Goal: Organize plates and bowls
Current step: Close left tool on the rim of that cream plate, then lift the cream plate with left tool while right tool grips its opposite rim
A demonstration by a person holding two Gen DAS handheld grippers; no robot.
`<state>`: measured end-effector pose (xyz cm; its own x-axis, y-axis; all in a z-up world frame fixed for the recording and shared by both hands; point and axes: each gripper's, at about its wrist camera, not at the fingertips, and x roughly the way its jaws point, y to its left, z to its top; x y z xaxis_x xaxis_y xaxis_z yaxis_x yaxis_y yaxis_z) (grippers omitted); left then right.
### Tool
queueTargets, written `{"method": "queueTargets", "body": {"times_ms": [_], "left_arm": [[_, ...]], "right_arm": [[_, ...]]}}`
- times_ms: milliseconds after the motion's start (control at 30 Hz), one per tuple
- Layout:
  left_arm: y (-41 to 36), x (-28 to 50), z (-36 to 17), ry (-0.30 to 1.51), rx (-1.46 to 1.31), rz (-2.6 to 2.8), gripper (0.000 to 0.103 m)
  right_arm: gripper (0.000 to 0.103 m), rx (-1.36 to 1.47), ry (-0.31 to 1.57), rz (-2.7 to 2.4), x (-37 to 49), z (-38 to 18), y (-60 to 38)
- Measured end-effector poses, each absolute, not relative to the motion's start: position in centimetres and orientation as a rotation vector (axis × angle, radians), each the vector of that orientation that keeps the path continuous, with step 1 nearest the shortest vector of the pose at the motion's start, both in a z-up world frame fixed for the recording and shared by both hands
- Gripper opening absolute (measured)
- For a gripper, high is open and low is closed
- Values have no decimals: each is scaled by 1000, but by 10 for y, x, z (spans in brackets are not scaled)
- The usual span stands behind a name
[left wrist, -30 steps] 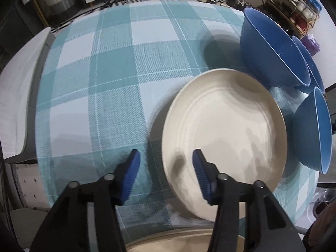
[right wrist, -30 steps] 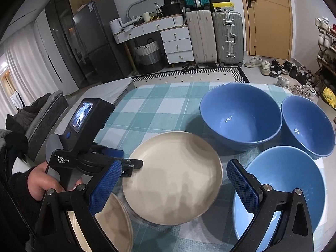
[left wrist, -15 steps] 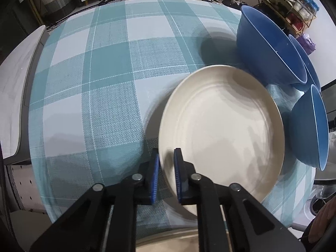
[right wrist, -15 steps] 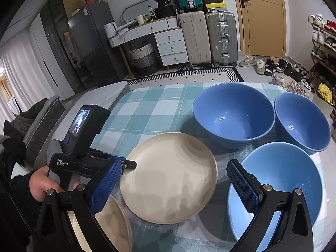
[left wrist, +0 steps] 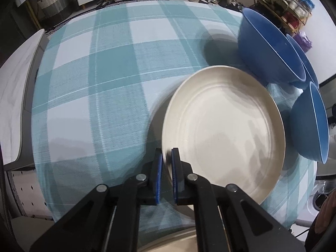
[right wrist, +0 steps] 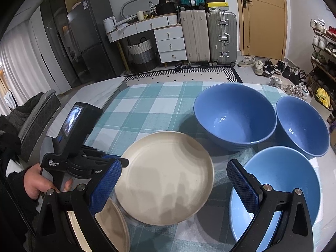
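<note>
My left gripper (left wrist: pixel 166 157) is shut on the near-left rim of a cream plate (left wrist: pixel 226 130) and holds it tilted, lifted off the checked tablecloth (left wrist: pixel 100 96). The same plate (right wrist: pixel 166 178) shows in the right wrist view, with the left gripper (right wrist: pixel 124 162) at its left edge. A second cream plate (right wrist: pixel 113 224) lies at the table's near edge, under the left gripper (left wrist: pixel 176 243). Three blue bowls stand to the right: a large one (right wrist: pixel 233 113), one behind it (right wrist: pixel 302 126) and a near one (right wrist: pixel 279 189). My right gripper (right wrist: pixel 172 180) is open and empty above the near side.
A white bench (left wrist: pixel 14 84) runs along the table's left side. Beyond the table stand suitcases (right wrist: pixel 208 35), a drawer unit (right wrist: pixel 170 42), a basket (right wrist: pixel 140 52) and a shoe rack (right wrist: pixel 321 48).
My left gripper closed from wide open onto the plate's rim, and the plate has lifted and tilted. The right gripper stayed open, nearly still.
</note>
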<state>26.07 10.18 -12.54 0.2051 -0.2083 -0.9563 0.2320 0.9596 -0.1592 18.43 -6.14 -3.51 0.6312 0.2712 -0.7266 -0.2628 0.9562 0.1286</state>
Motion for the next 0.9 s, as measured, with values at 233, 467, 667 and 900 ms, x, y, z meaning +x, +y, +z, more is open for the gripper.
{"method": "queueTargets", "body": {"times_ms": [233,467,667,900], "left_arm": [[132,260,-122,1315,-12,-257,5],[158,259,-120,1309,-50,-206,5],[172,254,-120,1306,-72,-175,5],[188,243,-122,1313,-117,-156,5]], "right_arm": [[102,-8,849,329,195,-31,-50],[102,-5,877,371,214,-22,-36],[102,61,914,413,229,-17,-26],[102,-14,984,414,248,-39,6]]}}
